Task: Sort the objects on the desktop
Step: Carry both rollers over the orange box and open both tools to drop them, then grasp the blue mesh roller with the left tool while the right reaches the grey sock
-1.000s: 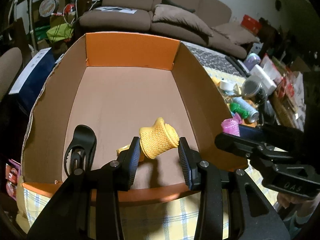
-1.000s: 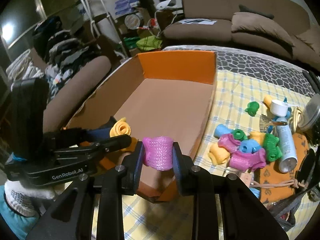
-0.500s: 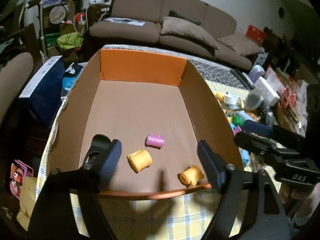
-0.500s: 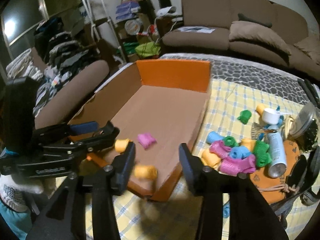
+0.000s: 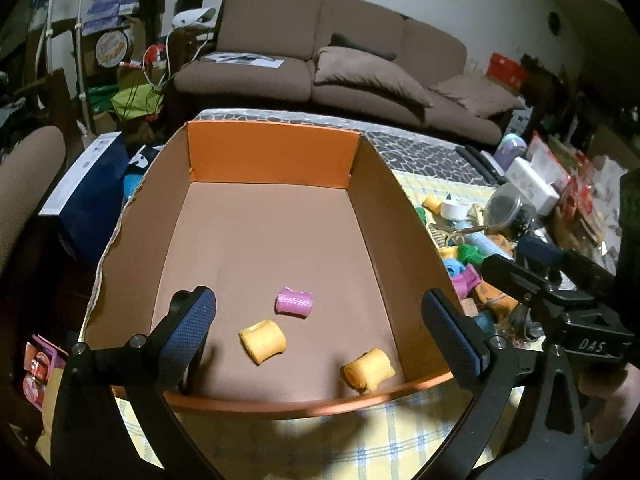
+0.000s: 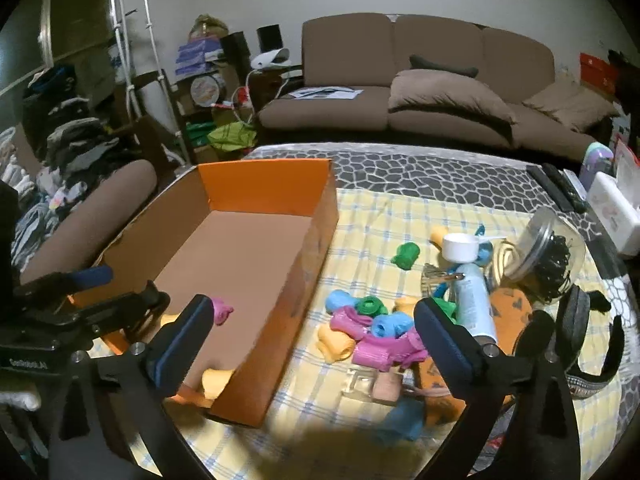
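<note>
Both grippers have just dropped their loads, and the sorting now stands between one delivery and the next pick. The left gripper (image 5: 320,332) has just been opening its jaws and they now stand wide with nothing between them. Below and ahead of it, on the floor of the orange-walled cardboard box (image 5: 268,156), lie a pink mesh foam roll (image 5: 295,301) and two yellow mesh foam rolls, one (image 5: 263,340) near the middle and one (image 5: 368,370) toward its right finger.

The right gripper (image 6: 310,340) has likewise just been opening, empty, over the box's near corner. Ahead of it and to its right, on the yellow checked cloth of the desk (image 6: 360,224), waits the heap of pink, blue, green and yellow foam rolls (image 6: 372,336).

The next move likely calls for swinging toward that heap, singling out one roll at its edge, and closing gently, since the mesh squashes easily.
</note>
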A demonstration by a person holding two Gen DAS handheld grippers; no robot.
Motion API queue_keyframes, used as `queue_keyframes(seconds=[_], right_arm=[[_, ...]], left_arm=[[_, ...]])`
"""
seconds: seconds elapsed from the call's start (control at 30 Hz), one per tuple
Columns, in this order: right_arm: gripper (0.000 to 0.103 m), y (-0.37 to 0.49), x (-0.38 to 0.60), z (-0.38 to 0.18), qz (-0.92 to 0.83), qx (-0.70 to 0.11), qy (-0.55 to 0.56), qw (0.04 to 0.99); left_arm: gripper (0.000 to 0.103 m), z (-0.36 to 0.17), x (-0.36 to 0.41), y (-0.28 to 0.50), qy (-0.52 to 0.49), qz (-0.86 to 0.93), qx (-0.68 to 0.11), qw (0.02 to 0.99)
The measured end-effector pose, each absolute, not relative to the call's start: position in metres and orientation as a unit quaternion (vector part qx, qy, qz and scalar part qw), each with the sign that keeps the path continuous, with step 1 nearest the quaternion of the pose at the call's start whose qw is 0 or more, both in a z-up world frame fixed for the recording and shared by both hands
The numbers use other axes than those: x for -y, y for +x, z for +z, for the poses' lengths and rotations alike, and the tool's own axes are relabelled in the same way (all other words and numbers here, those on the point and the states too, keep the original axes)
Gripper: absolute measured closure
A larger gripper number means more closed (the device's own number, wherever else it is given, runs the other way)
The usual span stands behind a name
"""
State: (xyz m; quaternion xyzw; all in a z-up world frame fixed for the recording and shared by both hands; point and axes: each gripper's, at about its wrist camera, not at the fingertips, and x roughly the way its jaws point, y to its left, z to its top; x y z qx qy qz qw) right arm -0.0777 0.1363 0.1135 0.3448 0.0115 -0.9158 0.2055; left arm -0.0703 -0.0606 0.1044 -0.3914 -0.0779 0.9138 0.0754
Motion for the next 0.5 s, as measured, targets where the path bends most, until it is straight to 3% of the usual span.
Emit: queue_keyframes(seconds=[0.5], right_arm=[[0.001, -0.084, -0.197, 0.113, -0.920, 0.033, 0.358, 0.155]], left_arm=[[0.000, 0.113, 0.006, -0.071, -0.369, 0.920, 0.067, 0.115]])
